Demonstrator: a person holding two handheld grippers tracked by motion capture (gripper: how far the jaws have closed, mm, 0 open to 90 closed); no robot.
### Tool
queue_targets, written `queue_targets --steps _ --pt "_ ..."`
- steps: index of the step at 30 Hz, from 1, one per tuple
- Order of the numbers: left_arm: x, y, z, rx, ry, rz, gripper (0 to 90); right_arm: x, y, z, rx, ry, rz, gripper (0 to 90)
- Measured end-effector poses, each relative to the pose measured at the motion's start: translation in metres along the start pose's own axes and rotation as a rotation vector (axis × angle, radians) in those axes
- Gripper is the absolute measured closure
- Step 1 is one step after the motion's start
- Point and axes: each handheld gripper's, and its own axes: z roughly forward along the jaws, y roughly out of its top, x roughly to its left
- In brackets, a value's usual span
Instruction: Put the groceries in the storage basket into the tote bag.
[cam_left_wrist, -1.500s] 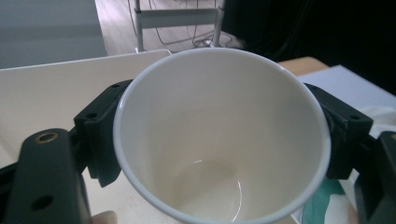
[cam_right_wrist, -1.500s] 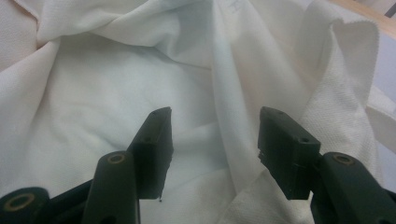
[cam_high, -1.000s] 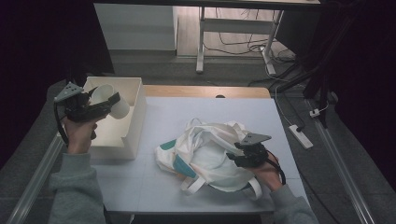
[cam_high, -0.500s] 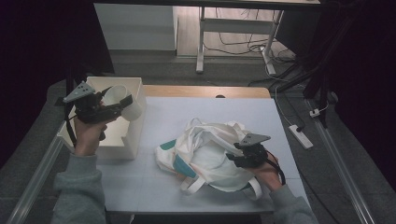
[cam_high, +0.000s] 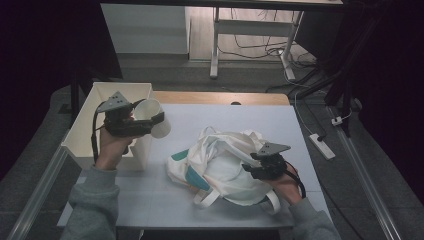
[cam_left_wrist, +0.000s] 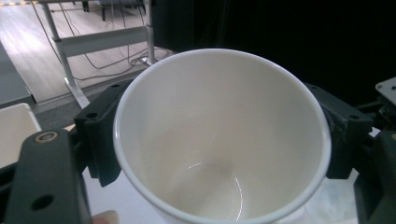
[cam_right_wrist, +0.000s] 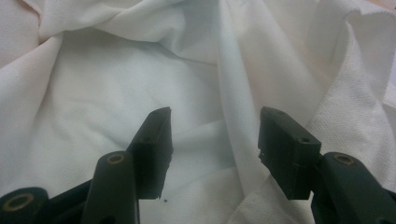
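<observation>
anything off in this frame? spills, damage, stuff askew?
No spill or damage. The white cup is empty, clamped in the left gripper and tipped sideways above the table beside the white box. The white bag lies crumpled; the right gripper stands open over it.

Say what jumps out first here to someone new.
First, the white paper cup, clamped between the left gripper's jaws and held in the air just right of the open white box at the table's left edge. Next, the crumpled white cloth bag with teal patches mid-table, the right gripper poised open over its folds.
</observation>
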Motion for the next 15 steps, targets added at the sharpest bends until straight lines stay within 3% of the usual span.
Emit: queue_targets --steps 15 --pt "-0.017 -0.006 0.027 0.078 -0.078 0.023 19.7 0.000 0.000 0.000 -0.008 -0.003 -0.002 44.6"
